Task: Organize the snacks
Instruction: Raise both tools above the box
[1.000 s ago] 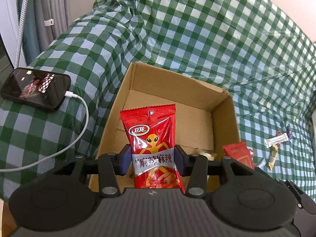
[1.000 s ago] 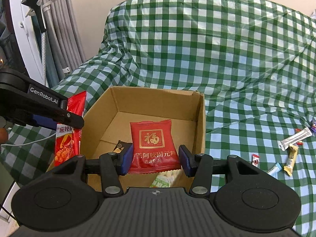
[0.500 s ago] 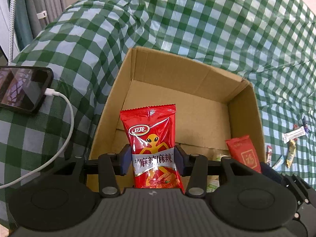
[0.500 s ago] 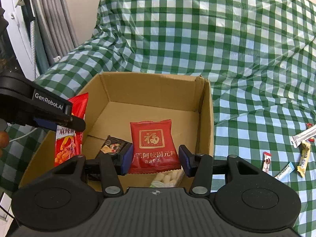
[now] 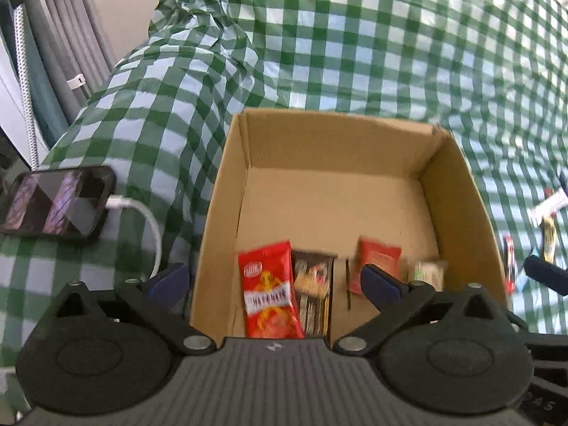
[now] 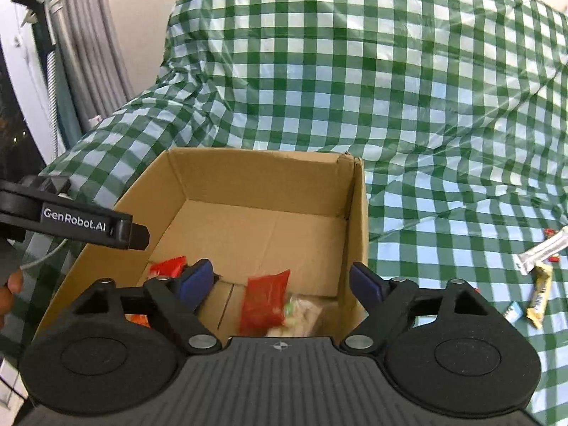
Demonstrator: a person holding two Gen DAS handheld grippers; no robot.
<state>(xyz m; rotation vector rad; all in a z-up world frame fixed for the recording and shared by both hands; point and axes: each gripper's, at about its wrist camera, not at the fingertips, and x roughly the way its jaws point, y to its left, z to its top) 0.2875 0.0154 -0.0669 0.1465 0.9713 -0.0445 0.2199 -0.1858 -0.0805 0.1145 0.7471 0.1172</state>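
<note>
green-check desk [image 6: 426, 113], box [image 5: 458, 213] below both grippers; fingers just spread, packets dropped inside; loose snacks [image 6: 539, 287] right, nearer right gripper [image 6: 282, 284].

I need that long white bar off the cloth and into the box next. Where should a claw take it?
Grip the long white bar across its narrow middle, coming from above: it lies flat on the checked cloth, slanted, so turn the claw to span its short width.

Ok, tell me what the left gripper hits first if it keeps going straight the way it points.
Most likely the red snack packet lying in the cardboard box. The left gripper is open with nothing gripped and aims down into the box. Depth is unclear, so the dark packet beside it is possible.
</note>
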